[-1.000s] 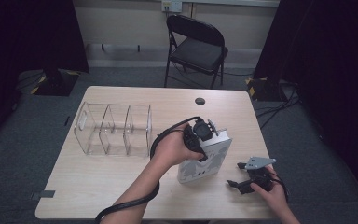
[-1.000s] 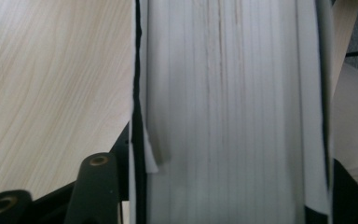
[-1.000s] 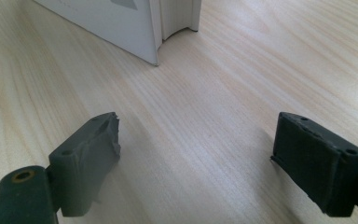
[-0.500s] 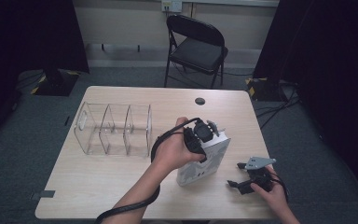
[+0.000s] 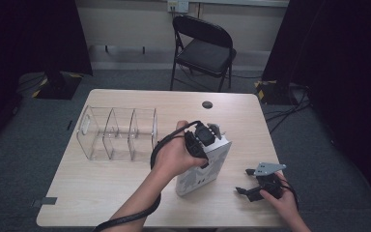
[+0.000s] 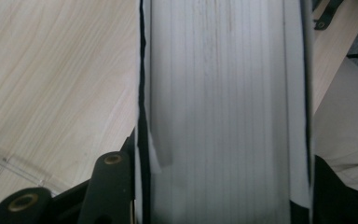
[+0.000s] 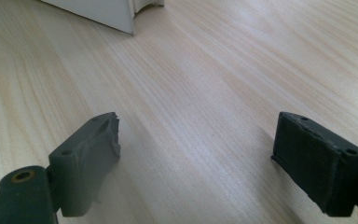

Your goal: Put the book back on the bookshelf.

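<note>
A thick white book [image 5: 200, 176] stands on edge on the wooden table [image 5: 125, 193], right of centre. My left gripper [image 5: 208, 139] comes down over its top edge, with the hand wrapped around the gripper. In the left gripper view the book's pale page edges [image 6: 223, 93] run straight up between the two black jaws of the left gripper [image 6: 219, 186], which is shut on the book. My right gripper [image 5: 242, 181] lies low at the table's front right, apart from the book. In its own view the right gripper [image 7: 196, 158] stands open over bare wood.
A clear plastic organizer [image 5: 118, 133] with several compartments stands on the left half of the table. A small black round thing [image 5: 206, 104] lies near the far edge. A black folding chair [image 5: 205, 48] stands behind the table. A corner of the book [image 7: 116, 14] shows ahead of the right gripper.
The left hand has shifted slightly on top of the book, which stays standing. The right gripper has not moved.
</note>
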Demonstrator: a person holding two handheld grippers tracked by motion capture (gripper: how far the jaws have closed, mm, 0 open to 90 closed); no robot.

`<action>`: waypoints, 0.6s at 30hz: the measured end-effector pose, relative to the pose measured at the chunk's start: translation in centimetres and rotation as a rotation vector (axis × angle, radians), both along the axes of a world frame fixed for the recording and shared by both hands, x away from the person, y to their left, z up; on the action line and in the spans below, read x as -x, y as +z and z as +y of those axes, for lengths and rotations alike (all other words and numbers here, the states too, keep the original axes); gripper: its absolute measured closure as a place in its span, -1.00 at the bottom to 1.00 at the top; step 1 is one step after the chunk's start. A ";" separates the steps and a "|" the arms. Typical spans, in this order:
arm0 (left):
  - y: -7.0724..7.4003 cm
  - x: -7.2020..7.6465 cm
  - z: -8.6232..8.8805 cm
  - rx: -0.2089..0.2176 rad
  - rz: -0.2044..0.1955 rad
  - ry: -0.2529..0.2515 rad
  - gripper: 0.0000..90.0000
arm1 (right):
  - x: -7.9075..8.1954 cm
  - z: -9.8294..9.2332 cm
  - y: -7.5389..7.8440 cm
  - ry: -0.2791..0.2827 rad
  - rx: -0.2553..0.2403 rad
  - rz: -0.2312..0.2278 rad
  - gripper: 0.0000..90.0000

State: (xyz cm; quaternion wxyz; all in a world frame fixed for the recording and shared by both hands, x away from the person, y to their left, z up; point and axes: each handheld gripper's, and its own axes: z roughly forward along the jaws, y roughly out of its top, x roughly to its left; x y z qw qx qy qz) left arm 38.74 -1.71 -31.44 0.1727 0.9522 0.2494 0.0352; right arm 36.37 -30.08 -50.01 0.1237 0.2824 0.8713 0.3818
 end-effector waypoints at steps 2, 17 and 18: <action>-0.1 0.1 0.3 0.005 -0.001 0.001 0.18 | 0.0 0.0 0.0 0.000 0.000 0.000 -0.70; -0.1 0.4 -0.4 -0.060 0.024 0.028 0.18 | 0.0 0.0 0.0 0.002 0.000 0.000 -0.70; -0.1 0.5 -0.4 -0.062 0.027 0.035 0.18 | 0.0 0.0 0.0 0.002 0.000 0.000 -0.70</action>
